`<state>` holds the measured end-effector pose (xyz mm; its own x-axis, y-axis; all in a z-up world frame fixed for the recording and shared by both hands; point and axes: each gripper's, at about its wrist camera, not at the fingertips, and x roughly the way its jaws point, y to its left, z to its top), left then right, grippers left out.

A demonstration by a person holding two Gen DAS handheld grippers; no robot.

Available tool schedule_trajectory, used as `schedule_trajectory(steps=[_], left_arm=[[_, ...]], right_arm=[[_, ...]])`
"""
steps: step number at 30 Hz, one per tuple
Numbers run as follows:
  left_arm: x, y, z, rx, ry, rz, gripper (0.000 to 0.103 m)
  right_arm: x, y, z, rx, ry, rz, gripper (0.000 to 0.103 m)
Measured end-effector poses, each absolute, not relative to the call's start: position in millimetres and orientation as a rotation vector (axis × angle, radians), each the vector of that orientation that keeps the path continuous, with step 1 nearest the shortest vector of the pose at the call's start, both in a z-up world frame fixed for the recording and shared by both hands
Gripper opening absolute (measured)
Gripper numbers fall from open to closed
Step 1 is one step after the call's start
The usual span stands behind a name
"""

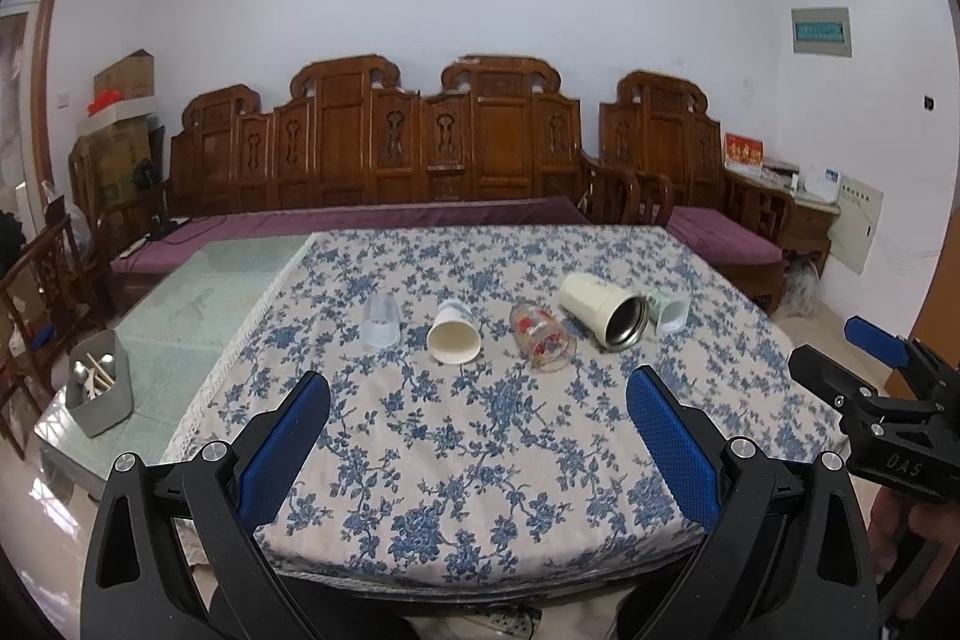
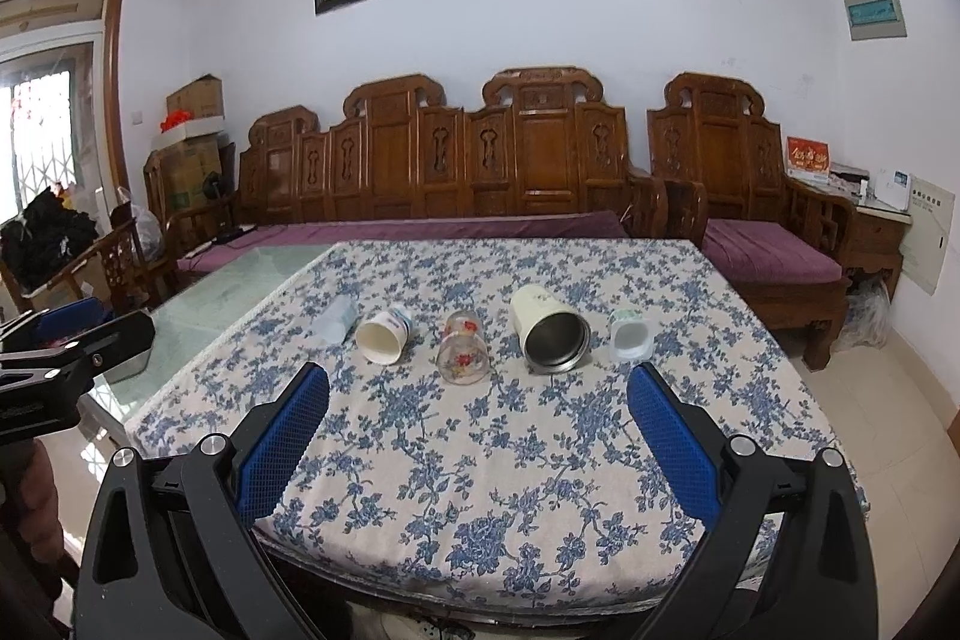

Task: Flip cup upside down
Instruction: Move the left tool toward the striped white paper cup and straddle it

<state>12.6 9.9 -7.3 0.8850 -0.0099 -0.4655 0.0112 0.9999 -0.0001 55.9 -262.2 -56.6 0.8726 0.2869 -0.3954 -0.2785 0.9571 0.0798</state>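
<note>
Several cups lie on their sides in a row on the blue-flowered tablecloth [image 1: 480, 436]: a frosted clear cup [image 1: 380, 321], a white paper cup [image 1: 453, 331], a glass with red flowers [image 1: 542, 338], a cream tumbler with a steel inside [image 1: 604, 311] and a small white-green cup [image 1: 669, 309]. The right wrist view shows the same row: frosted cup [image 2: 335, 320], paper cup [image 2: 384, 333], flowered glass [image 2: 461, 347], tumbler [image 2: 549, 329], small cup [image 2: 630, 336]. My left gripper [image 1: 478, 391] and right gripper [image 2: 478, 388] are open and empty, near the table's front edge, short of the cups.
A grey holder with utensils [image 1: 99, 388] stands on the bare glass tabletop [image 1: 198, 304] at the left. A carved wooden bench with purple cushions [image 1: 384, 220] runs behind the table. The other gripper shows at the right edge of the left wrist view [image 1: 882, 388].
</note>
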Motion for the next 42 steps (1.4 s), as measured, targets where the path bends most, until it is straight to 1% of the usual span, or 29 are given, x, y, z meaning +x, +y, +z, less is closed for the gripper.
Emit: schedule_trajectory(steps=[6,12,21,24,31,32,33,42], left_arm=[[45.5,18.8,-26.0,0.022,0.556,-0.023,0.095],[83.7,27.1,-44.0,0.036,0.606,-0.039,0.095],[145.9,38.0,-75.2,0.060,0.705,-0.074,0.095],[170.9,43.4,-84.1,0.063,0.743,-0.079,0.090],[229.0,52.6,-99.4,0.044,0.805,-0.085,0.087],[240.4,54.1,-102.6,0.046,0.818,-0.082,0.082],[249.4,55.0,-104.9,0.047,0.829,-0.083,0.081],[329.9,60.5,-123.9,-0.011,0.938,-0.108,0.079]], right_arm=[[88.1,-258.8,-77.5,-0.003,0.477,0.302,0.100],[130.0,-249.4,-106.5,-0.039,0.544,0.317,0.095],[184.0,-232.9,-147.0,-0.060,0.636,0.328,0.092],[197.7,-228.9,-156.5,-0.066,0.659,0.329,0.092],[228.5,-219.6,-168.1,-0.060,0.694,0.344,0.092],[233.4,-217.5,-168.8,-0.063,0.694,0.344,0.092],[236.8,-215.9,-169.2,-0.064,0.695,0.345,0.092],[257.6,-207.6,-175.0,-0.041,0.711,0.369,0.092]])
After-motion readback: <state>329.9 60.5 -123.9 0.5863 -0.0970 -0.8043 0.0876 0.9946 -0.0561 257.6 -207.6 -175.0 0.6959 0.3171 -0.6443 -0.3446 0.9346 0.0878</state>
